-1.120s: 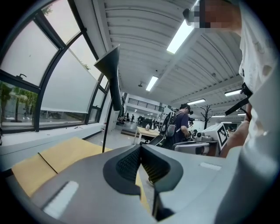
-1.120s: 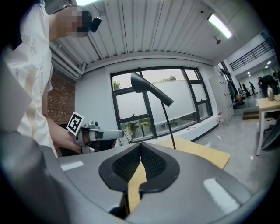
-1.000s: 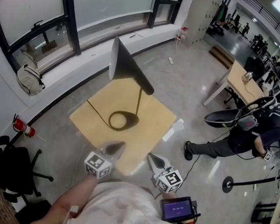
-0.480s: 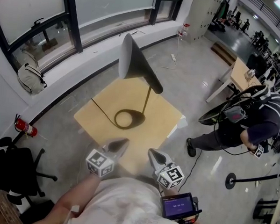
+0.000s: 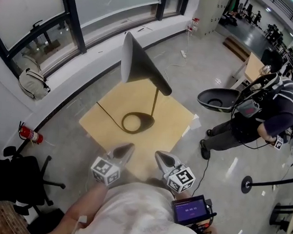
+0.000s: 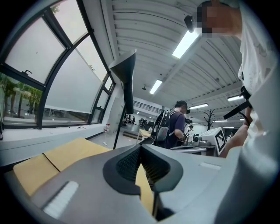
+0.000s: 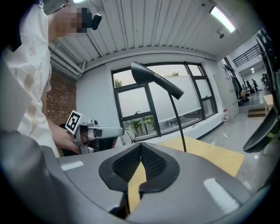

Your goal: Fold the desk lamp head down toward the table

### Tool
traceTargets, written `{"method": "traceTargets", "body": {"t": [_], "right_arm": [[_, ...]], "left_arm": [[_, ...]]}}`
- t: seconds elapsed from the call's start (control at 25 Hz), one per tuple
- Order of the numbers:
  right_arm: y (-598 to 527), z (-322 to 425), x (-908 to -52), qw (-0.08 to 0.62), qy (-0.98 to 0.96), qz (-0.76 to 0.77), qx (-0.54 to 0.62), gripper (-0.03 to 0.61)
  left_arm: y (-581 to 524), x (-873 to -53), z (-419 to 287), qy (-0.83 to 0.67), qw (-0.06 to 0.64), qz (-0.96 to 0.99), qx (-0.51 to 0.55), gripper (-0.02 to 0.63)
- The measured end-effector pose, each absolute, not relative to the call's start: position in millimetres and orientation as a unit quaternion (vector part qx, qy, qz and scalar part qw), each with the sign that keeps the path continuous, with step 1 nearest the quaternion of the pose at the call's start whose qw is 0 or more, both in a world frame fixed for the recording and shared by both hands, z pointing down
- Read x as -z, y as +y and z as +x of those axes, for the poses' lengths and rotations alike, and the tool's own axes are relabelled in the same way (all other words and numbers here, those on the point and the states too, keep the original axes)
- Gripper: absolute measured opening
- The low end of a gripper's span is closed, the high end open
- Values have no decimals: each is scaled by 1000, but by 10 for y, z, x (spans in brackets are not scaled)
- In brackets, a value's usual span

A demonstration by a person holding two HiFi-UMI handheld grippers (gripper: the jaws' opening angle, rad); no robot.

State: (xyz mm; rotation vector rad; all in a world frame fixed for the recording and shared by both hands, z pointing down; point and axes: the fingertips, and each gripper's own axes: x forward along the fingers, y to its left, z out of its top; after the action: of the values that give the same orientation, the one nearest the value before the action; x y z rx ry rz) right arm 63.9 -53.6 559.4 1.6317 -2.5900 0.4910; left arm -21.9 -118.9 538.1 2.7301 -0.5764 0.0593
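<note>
Illumination: bright, even. Daylight enters via windows point(image 5: 118, 10) at top-left of head view; floor point(image 5: 207, 78) shows pale sheen, no hard glare. The lamp point(image 5: 139, 60) throws a soft, dark shadow on the desk point(image 5: 173, 118) beside its base. Ceiling strip light point(image 6: 186, 43) in left gripper view is blown out; window panes point(image 7: 175, 94) in right gripper view are overexposed. Both gripper views: strong fisheye w/ black vignette at corners, near foreground soft and out of focus. Head view: straight lines bow toward edges.
</note>
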Motion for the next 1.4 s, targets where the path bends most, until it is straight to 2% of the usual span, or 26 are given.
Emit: {"method": "traceTargets", "body": {"t": [0.44,1.4], "right_arm": [[-977,1005,-5407,24,-857,498,-128,12],[-2236,1732,-4355,13,-909,417,16,14]], "left_arm": [[-1523,-5118,110,-229,142,962,-33,2],[-2077,-3606,572,-300,-43,952,-35,2]]}}
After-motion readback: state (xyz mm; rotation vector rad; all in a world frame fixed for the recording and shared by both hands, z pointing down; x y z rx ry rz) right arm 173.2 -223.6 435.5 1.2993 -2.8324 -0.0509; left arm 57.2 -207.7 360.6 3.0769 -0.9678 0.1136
